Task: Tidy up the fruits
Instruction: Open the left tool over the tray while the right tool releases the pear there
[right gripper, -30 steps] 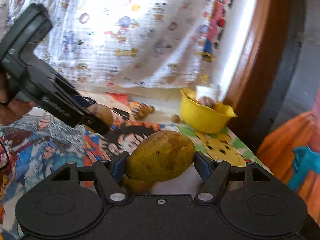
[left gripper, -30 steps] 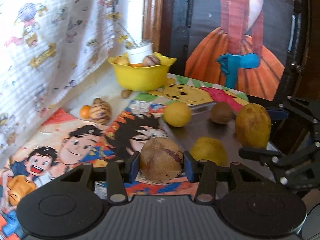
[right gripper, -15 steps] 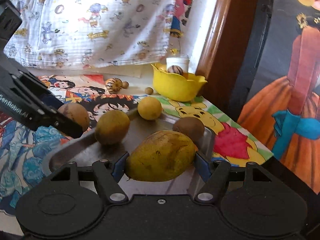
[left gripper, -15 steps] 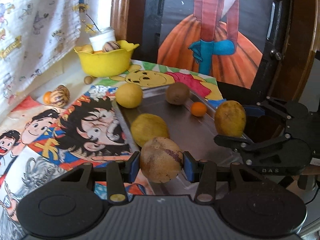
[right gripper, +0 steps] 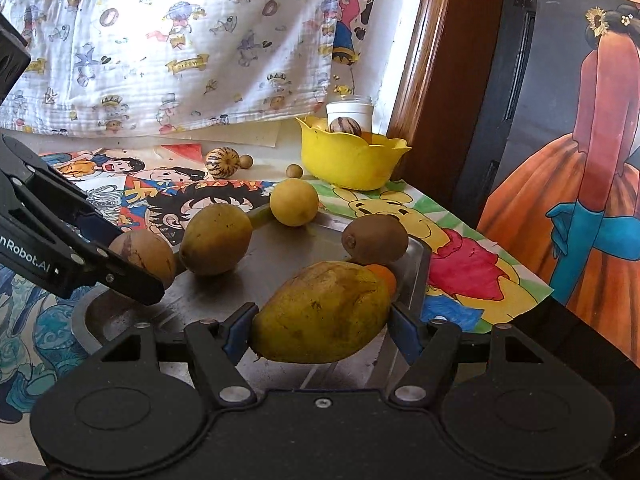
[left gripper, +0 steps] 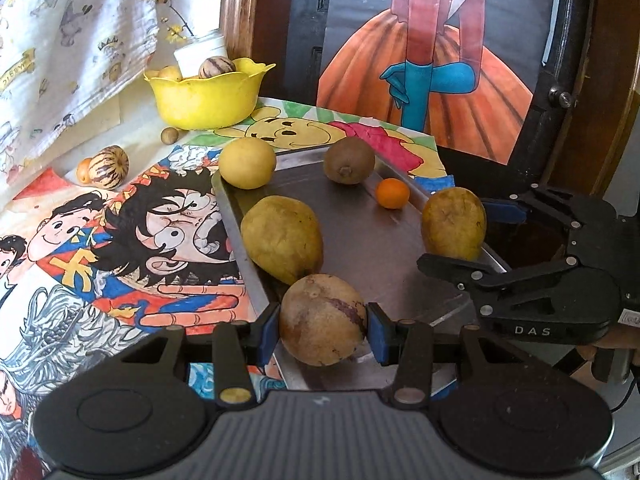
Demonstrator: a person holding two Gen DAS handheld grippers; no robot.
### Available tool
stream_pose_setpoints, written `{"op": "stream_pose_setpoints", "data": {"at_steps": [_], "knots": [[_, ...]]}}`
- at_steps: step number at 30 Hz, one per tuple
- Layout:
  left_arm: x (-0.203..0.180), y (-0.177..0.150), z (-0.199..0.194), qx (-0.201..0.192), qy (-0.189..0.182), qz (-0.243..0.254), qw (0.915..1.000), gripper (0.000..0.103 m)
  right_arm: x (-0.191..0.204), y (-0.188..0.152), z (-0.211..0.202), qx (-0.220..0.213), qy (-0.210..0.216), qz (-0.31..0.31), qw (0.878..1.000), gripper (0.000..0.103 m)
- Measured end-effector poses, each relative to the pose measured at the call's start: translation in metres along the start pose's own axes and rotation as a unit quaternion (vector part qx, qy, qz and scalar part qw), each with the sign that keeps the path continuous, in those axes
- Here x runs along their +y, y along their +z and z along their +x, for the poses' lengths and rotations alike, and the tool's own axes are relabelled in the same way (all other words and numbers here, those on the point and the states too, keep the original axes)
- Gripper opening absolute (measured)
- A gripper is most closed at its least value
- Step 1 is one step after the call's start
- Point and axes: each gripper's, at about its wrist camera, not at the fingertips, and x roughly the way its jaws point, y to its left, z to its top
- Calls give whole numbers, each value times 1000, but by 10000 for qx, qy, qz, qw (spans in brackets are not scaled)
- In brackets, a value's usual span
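Since a second ago you had carried both tools from above the cartoon-printed cover to the metal tray, and a small orange fruit had come into the left wrist view.

Item 1. Your left tool was clenched on a round brown fruit with a purplish streak, held over the tray's near left rim; whether it touched the metal could not be told.

Item 2. Your right tool was clamped on a long yellow-green mango, held over the tray's right side, just in front of the small orange fruit.

Item 3. Tray contents: a large yellow-green fruit against the left rim, just behind the brown fruit; a round yellow fruit at the far left corner; a kiwi at the far edge; the small orange fruit near the right rim.

Item 4. Yellow bowl stood on the worktop beyond the tray, holding a striped fruit and others, with a white cup behind it.

Item 5. Loose on the worktop, left of the tray and well apart from it: a striped round fruit touching a small orange one, and a small brown ball beside the bowl.
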Motion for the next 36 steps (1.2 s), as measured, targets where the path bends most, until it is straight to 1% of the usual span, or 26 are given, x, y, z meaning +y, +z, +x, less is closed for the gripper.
{"op": "stream_pose_setpoints", "data": {"at_steps": [7, 11, 18, 29, 36], "knots": [[0, -2, 1, -112, 25, -23, 9999, 49, 0, -1, 6, 80, 6, -53, 10000, 72], [-1, -4, 1, -139, 40, 45, 9999, 50, -1, -2, 8, 137, -6, -87, 9999, 72], [0, -4, 1, -142, 11, -3, 9999, 50, -3, -5, 12, 215, 23, 11, 9998, 72], [1, -6, 1, -129, -23, -36, 9999, 51, -5, -5, 13, 218, 47, 67, 9997, 73], [-1, -12, -1, -200, -15, 9, 9998, 51, -5, -6, 10, 212, 1, 160, 9996, 73]]}}
